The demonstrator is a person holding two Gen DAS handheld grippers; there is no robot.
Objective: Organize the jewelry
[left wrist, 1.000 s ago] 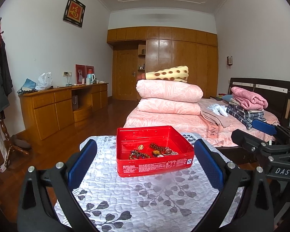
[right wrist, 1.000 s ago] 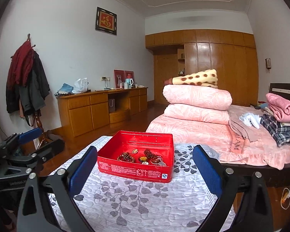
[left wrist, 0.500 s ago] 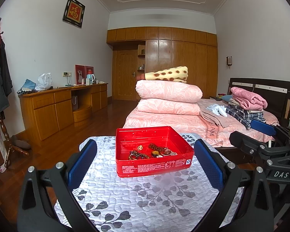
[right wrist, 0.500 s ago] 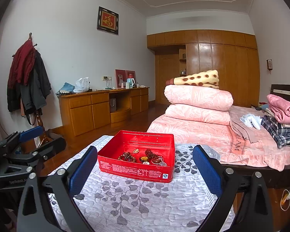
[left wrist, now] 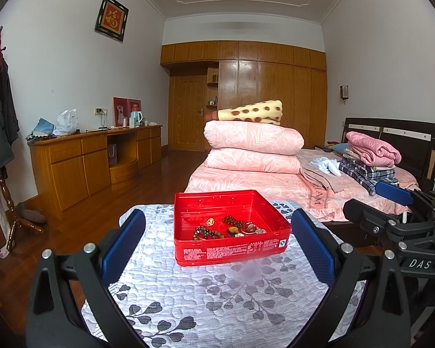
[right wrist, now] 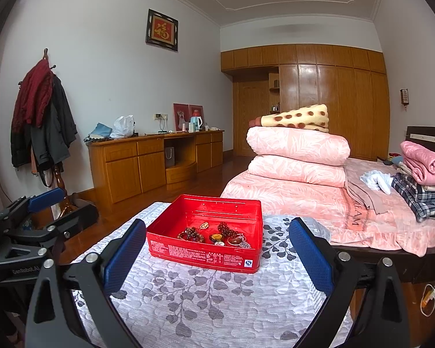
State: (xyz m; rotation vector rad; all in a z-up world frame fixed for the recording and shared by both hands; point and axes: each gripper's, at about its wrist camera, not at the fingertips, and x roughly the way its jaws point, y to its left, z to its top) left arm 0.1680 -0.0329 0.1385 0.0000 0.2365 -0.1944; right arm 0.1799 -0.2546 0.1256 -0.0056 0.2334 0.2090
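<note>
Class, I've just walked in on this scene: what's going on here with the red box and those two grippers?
A person holds two grippers over a table covered with a leaf-patterned cloth. The left gripper and right gripper are both open and empty, short of the red tin. Bead bracelets and other small jewelry pieces lie jumbled inside it. Nothing has been picked up yet.

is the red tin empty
No, the red tin holds jewelry: a bead bracelet, another bead strand and a few small pieces.

The tin [left wrist: 230,253] is bright red with white print. The cloth [left wrist: 217,301] under it is pale grey with dark leaf sprigs. The gripper pads [left wrist: 124,243] are blue.
</note>
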